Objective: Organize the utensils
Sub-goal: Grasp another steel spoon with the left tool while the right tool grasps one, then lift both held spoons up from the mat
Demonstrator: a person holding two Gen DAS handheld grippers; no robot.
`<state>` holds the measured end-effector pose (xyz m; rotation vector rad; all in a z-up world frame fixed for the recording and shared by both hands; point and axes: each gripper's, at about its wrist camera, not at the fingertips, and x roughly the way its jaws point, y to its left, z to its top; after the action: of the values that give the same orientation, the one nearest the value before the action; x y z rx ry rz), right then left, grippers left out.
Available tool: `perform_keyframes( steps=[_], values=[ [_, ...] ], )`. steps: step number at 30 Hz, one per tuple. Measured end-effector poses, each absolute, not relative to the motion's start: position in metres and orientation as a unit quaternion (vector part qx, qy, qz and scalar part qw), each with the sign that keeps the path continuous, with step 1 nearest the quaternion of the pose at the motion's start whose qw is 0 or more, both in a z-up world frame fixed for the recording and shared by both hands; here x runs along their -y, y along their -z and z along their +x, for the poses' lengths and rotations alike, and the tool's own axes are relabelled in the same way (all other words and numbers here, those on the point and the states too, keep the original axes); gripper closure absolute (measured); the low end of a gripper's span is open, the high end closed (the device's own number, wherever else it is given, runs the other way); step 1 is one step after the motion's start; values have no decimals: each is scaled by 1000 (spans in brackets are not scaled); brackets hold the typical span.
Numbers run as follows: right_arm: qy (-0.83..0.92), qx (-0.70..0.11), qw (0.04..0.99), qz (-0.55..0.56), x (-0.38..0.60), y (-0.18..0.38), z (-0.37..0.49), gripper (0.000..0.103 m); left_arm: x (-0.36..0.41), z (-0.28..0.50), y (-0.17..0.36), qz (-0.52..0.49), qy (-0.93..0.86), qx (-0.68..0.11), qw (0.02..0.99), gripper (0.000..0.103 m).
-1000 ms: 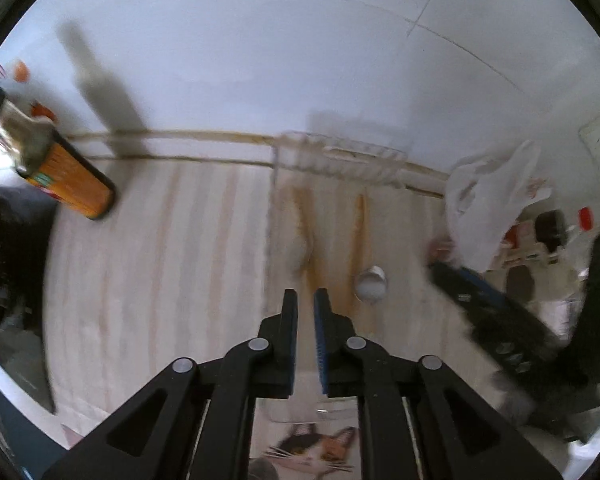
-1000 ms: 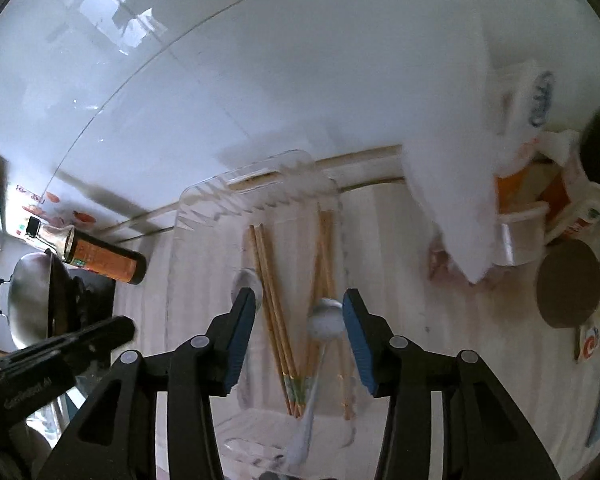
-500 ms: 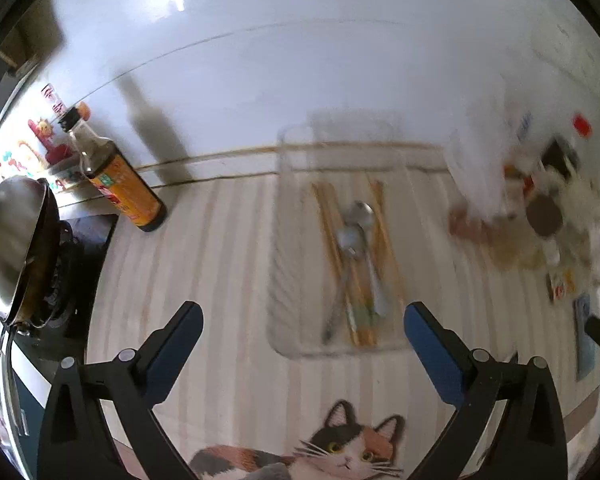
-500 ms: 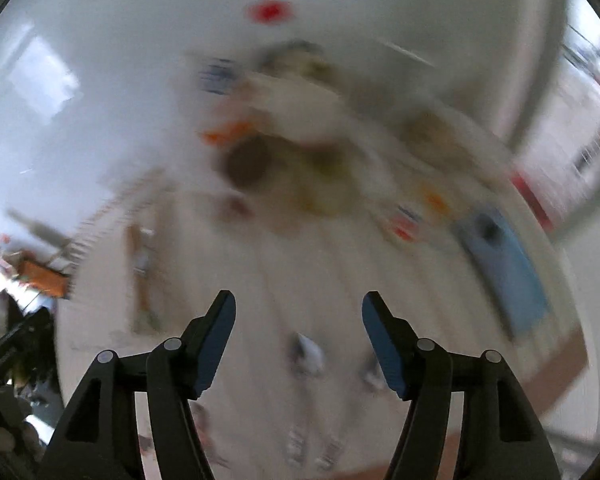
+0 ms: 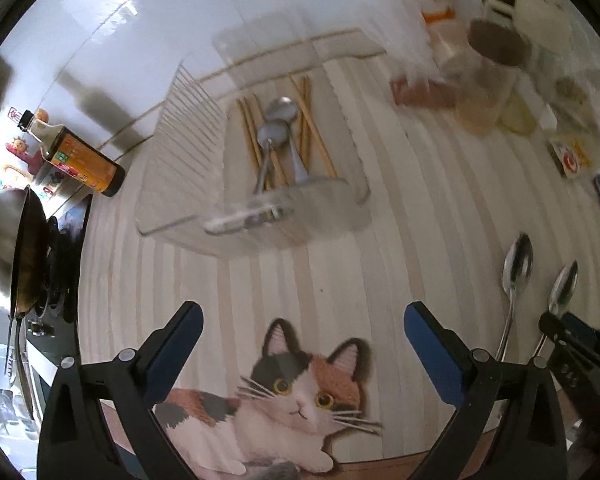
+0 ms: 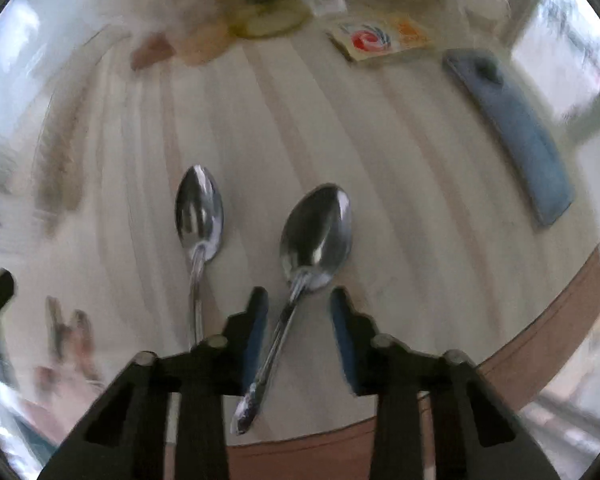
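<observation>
A clear plastic tray [image 5: 180, 184] on the striped counter holds wooden chopsticks [image 5: 312, 128] and two steel spoons [image 5: 278, 120]. Two more steel spoons lie loose on the counter at the right: one [image 5: 516, 276] [image 6: 200, 216] and another [image 5: 562, 292] [image 6: 316, 236]. My left gripper [image 5: 302, 344] is wide open and empty above a cat picture [image 5: 296, 392], short of the tray. My right gripper [image 6: 298, 316] is open, its fingers on either side of the right spoon's handle, low over the counter. It also shows at the right edge of the left wrist view [image 5: 576, 340].
A soy sauce bottle [image 5: 76, 156] lies left of the tray, with a wok [image 5: 12, 248] on a stove beyond it. Jars, packets and a plastic bag [image 5: 492, 52] crowd the back right. A blue flat object [image 6: 516, 128] lies right of the spoons. The counter's front edge [image 6: 540, 352] is close.
My left gripper opened wide and pulled back from the tray. My right gripper swung away from the tray to the right and came down around a loose spoon's handle.
</observation>
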<state>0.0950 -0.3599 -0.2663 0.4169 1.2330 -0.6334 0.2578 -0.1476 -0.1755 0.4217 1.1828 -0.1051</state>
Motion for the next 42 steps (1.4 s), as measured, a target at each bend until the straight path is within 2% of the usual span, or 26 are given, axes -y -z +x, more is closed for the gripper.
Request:
perform_keyframes(
  steps=[1, 3, 9, 12, 14, 15, 16, 18, 20, 21, 26, 30, 38, 42],
  values=[
    [296, -564, 751, 178, 359, 268, 95, 91, 151, 257, 177, 199, 50, -555, 806, 0],
    [291, -561, 754, 180, 362, 270, 91, 97, 159, 254, 179, 199, 59, -559, 803, 0],
    [305, -561, 745, 192, 392, 276, 58, 97, 205, 243, 201, 196, 129, -590, 773, 1],
    [307, -558, 743, 205, 407, 278, 42, 97, 235, 236, 224, 199, 173, -622, 738, 12],
    [309, -555, 743, 214, 413, 279, 36, 97, 248, 232, 239, 204, 184, -637, 720, 31],
    [307, -553, 743, 219, 416, 279, 32, 97, 254, 231, 246, 206, 189, -644, 712, 37],
    [307, -553, 742, 222, 419, 280, 30, 97, 258, 229, 251, 209, 190, -647, 708, 49],
    [307, -553, 742, 224, 420, 282, 29, 97, 261, 227, 251, 206, 195, -638, 716, 64],
    [310, -555, 740, 219, 420, 284, 28, 96, 263, 226, 251, 198, 211, -641, 711, 93],
    [311, -557, 740, 216, 419, 285, 31, 96, 262, 225, 251, 200, 209, -640, 712, 97],
    [301, -565, 740, 204, 405, 284, 42, 96, 234, 221, 252, 197, 189, -636, 722, 98],
    [276, -576, 747, 186, 380, 289, 57, 96, 180, 217, 256, 171, 159, -649, 724, 98],
    [184, -602, 766, 134, 285, 303, 112, 96, 56, 211, 262, 89, 78, -679, 725, 98],
    [143, -621, 764, 97, 240, 310, 131, 96, 23, 207, 264, 56, 57, -685, 724, 98]
  ],
)
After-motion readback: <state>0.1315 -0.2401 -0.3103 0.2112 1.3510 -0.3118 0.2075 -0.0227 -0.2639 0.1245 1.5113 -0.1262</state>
